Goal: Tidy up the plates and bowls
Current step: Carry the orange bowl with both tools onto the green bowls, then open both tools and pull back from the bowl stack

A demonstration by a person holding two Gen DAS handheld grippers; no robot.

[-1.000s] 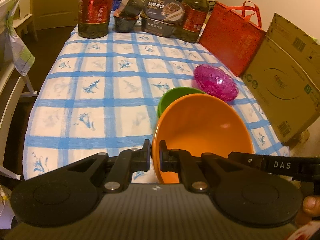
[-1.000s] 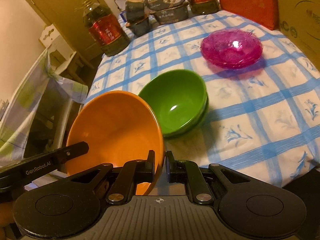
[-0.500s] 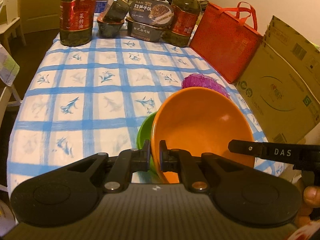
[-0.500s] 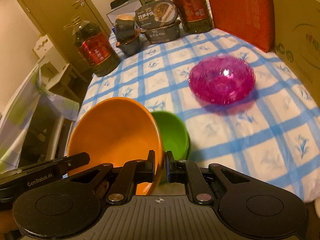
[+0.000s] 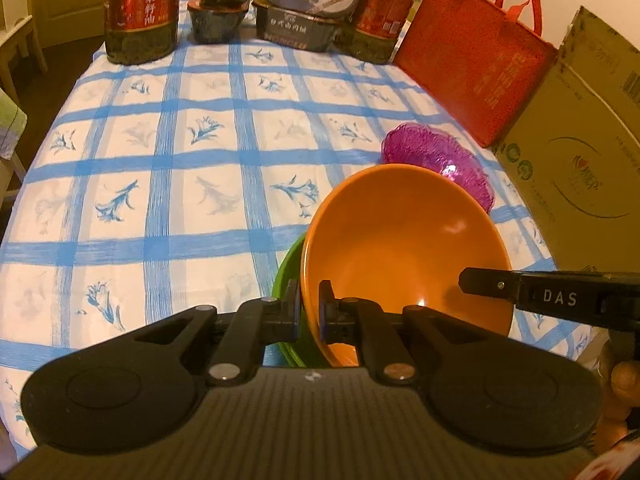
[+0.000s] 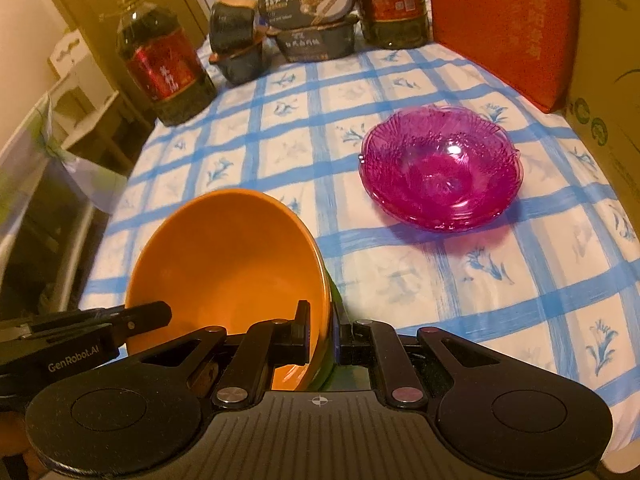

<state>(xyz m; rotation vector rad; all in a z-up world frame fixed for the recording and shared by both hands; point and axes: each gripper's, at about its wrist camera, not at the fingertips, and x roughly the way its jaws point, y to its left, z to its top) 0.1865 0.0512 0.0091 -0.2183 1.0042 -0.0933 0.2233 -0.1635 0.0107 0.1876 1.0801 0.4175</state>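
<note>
An orange bowl (image 5: 404, 248) is held by both grippers at opposite sides of its rim. My left gripper (image 5: 309, 312) is shut on its near left rim. My right gripper (image 6: 323, 334) is shut on its right rim; the bowl shows in the right wrist view (image 6: 228, 260) too. The orange bowl sits over a green bowl (image 5: 286, 280), of which only a sliver of rim shows at its left. A pink glass bowl (image 6: 440, 172) rests on the blue-checked tablecloth (image 5: 160, 184) beyond, also seen in the left wrist view (image 5: 436, 160).
Two big oil bottles (image 5: 140, 8) (image 5: 380, 12) and dark food boxes (image 5: 300, 4) line the table's far end. A red bag (image 5: 476, 60) and a cardboard box (image 5: 576, 152) stand along the right edge. A white chair (image 6: 60, 128) is off the left side.
Both grippers have carried the orange bowl forward and down over the green bowl, which is now almost fully covered. The pink bowl has not moved.
</note>
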